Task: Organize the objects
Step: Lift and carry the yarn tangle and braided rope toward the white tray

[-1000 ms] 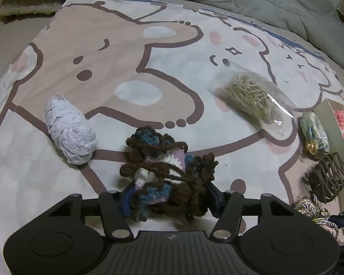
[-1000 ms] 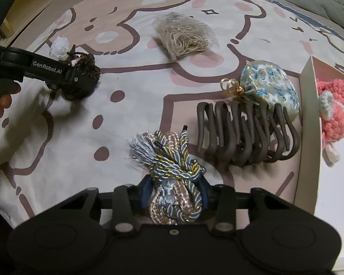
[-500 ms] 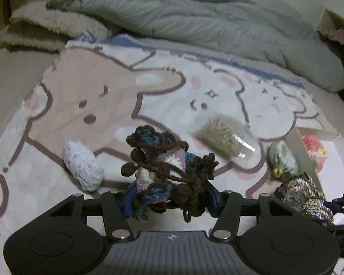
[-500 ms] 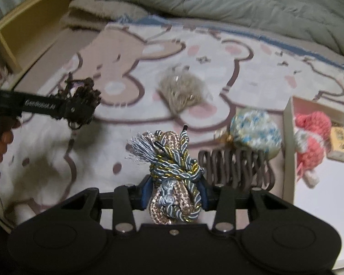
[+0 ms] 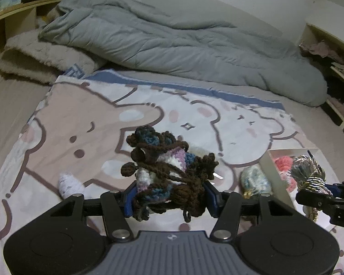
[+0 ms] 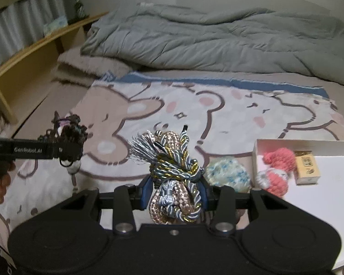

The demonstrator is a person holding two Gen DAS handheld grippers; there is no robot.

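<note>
My left gripper [image 5: 169, 197] is shut on a brown, blue and white crochet bundle [image 5: 165, 167] and holds it above the cartoon blanket [image 5: 84, 114]. My right gripper [image 6: 174, 194] is shut on a knot of grey, gold and pink twisted cord [image 6: 172, 171], also lifted. The cord [image 5: 308, 171] and right gripper show at the right of the left wrist view. The left gripper with its bundle [image 6: 68, 135] shows at the left of the right wrist view. A white box [image 6: 328, 183] at the right holds a pink crochet toy [image 6: 277, 169] and a small tan block [image 6: 306, 167].
A pale blue-patterned pouch [image 6: 227, 174] lies on the blanket beside the box. A small white yarn ball [image 5: 68, 183] lies at the left. A grey duvet [image 5: 183, 43] is heaped at the back. A wooden shelf [image 6: 34, 52] runs along the left.
Both grippers have risen well above the blanket with their loads still held. The views tilted up, so the duvet and walls show. The hair claw and clear bag have dropped out of sight.
</note>
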